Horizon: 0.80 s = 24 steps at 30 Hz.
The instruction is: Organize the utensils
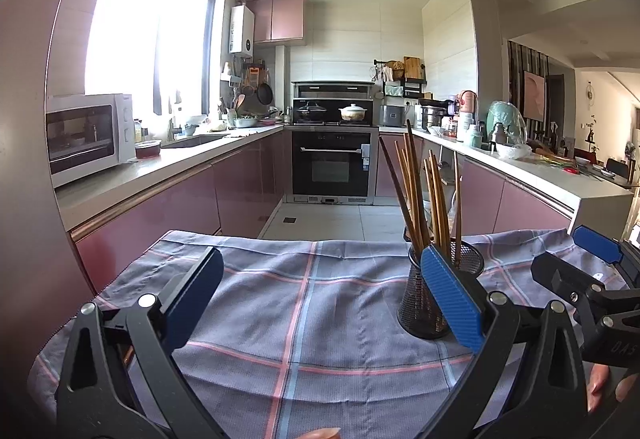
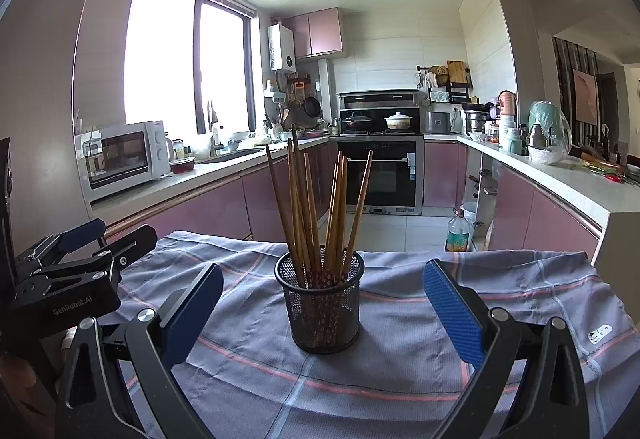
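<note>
Standing bunched in mesh holder (image 2: 323,305): chopsticks (image 2: 320,215) | left gripper (image 1: 320,303), right gripper (image 2: 323,309) wide open, empty | cloth (image 2: 400,379) bare; task seemingly done.

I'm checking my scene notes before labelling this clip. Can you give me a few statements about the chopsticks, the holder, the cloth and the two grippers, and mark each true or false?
1. The chopsticks stand in a black mesh holder. True.
2. The holder lies tipped over on its side. False: it stands upright on the checked cloth.
3. The right gripper is shut on a chopstick. False: its jaws are wide open and hold nothing.
4. The left gripper is open and empty. True.
5. Loose chopsticks lie scattered on the cloth. False: none show on it; all those in view are in the holder.
</note>
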Tool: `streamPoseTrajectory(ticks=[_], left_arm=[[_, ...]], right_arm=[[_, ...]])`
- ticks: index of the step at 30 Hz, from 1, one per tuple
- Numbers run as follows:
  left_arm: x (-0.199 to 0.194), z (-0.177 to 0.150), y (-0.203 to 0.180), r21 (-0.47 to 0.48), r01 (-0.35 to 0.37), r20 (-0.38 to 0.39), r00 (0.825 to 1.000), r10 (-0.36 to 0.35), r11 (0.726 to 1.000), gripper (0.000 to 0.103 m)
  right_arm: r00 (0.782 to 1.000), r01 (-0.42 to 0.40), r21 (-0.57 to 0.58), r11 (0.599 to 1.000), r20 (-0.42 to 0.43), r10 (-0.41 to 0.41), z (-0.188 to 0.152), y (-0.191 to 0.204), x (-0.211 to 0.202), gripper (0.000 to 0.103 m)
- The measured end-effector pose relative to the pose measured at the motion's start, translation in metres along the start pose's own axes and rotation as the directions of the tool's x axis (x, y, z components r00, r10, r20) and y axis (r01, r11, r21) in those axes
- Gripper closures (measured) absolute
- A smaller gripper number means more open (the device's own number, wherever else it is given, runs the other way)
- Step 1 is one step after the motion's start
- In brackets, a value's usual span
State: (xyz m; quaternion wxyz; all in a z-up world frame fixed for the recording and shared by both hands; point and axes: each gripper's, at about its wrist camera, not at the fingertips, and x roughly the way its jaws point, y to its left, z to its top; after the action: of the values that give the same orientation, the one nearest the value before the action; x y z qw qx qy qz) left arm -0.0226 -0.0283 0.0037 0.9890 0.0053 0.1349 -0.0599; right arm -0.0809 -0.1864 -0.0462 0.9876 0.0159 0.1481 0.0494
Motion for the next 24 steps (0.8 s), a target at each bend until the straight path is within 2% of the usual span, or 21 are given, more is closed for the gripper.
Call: streamPoseTrajectory(ticks=[24], left_arm=[[0.0, 0.0014, 0.0005, -0.007, -0.008, 0.019, 1.0, 0.008, 1.0, 0.006]], right_arm=[[1.0, -0.006, -0.003, 1.0, 0.018, 0.006, 0.0034, 0.0, -0.002, 0.006]])
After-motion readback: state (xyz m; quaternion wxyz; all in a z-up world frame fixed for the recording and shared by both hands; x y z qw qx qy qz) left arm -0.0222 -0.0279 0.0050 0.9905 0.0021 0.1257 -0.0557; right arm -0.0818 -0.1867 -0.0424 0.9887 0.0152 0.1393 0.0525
